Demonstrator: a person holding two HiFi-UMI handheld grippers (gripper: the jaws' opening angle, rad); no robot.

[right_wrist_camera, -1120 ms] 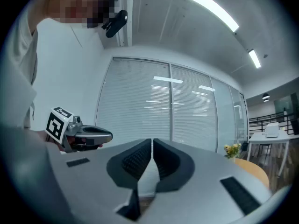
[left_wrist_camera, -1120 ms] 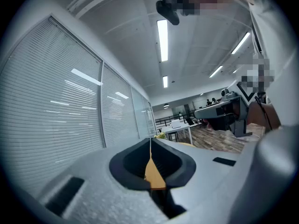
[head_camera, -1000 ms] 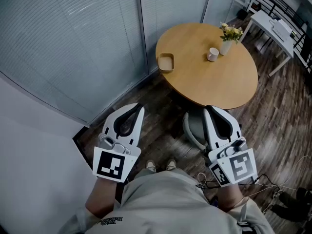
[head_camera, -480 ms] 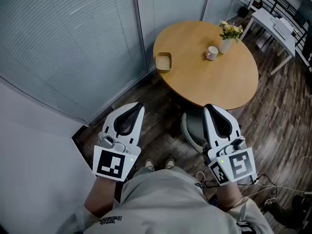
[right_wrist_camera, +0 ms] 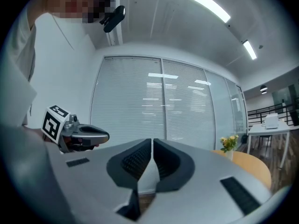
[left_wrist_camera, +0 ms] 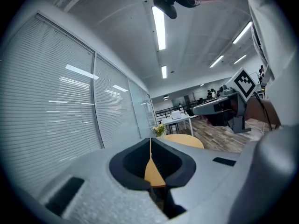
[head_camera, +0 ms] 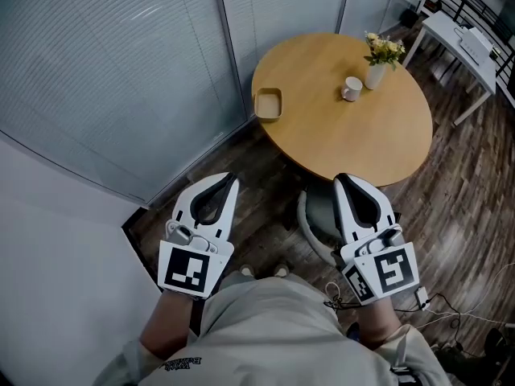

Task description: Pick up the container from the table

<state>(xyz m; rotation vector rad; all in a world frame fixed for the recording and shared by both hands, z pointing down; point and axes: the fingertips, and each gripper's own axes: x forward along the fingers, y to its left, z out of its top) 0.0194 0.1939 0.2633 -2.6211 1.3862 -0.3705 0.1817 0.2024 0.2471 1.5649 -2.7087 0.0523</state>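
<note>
Nothing much has shifted since a second ago: left gripper point(head_camera: 227, 180) and right gripper point(head_camera: 344, 180) still hang at my waist, jaws clenched on nothing. Container point(head_camera: 268, 103) sits untouched near the round counter's point(head_camera: 346, 139) left edge, well apart from both. Approach, grasp and lift all remain.

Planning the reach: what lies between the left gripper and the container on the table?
Head view: only floor and the near edge of the table lie between the left gripper and the container; nothing stands there.
</note>
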